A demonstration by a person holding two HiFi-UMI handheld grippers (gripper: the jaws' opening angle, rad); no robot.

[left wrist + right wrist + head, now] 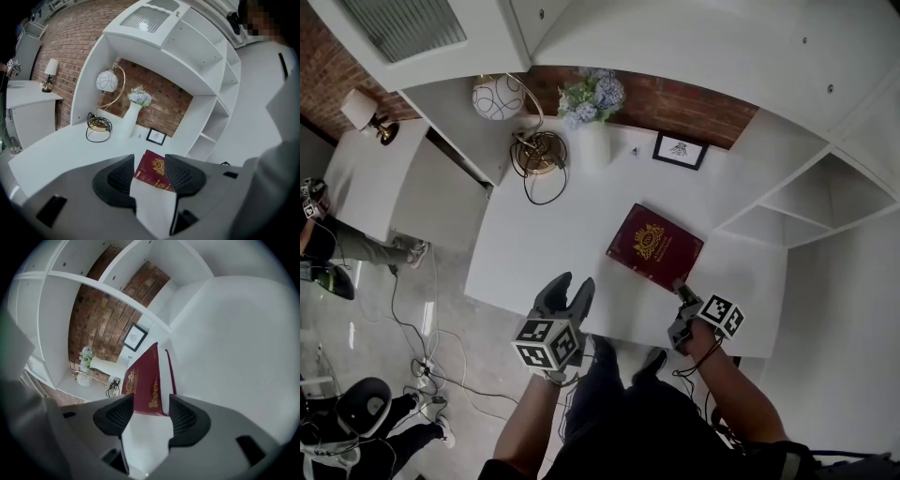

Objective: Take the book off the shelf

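item: book [654, 247], dark red cover with gold ornament, lying flat on the white table [534, 253], right of centre, off the shelf unit [806, 202] and apart from it. right tongs [151, 409]: spread, at the book's near corner, its end showing between the tips, pads not pressing on it. left tongs [149, 174]: spread, nothing between them, at the table's near edge, well apart from the book. at the back by the brick wall: vase of flowers [592, 141], globe lamp [497, 97], coiled cable [542, 159], small framed picture [680, 150].
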